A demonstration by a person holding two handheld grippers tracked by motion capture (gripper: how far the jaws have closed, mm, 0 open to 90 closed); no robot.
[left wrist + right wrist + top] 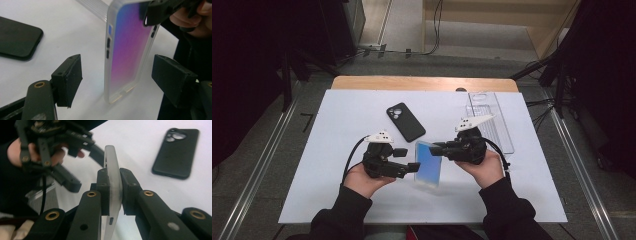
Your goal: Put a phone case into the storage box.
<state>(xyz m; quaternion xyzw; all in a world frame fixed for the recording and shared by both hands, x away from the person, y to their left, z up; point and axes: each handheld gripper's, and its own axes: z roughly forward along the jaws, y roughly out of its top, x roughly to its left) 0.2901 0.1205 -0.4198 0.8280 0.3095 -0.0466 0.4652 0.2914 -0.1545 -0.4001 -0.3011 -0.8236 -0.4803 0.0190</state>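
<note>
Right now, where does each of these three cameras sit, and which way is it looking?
High view: above the person's side, facing forward and down on the table; forearms, hands, both tools show.
Left gripper view: on the left tool, facing the frosted phone case between its open jaws.
Right gripper view: on the right tool, clamping that case.
All views share the black phone.

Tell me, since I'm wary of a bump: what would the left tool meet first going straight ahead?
Probably the frosted phone case, standing between the left tool's open jaws and clamped by the right tool.
</note>
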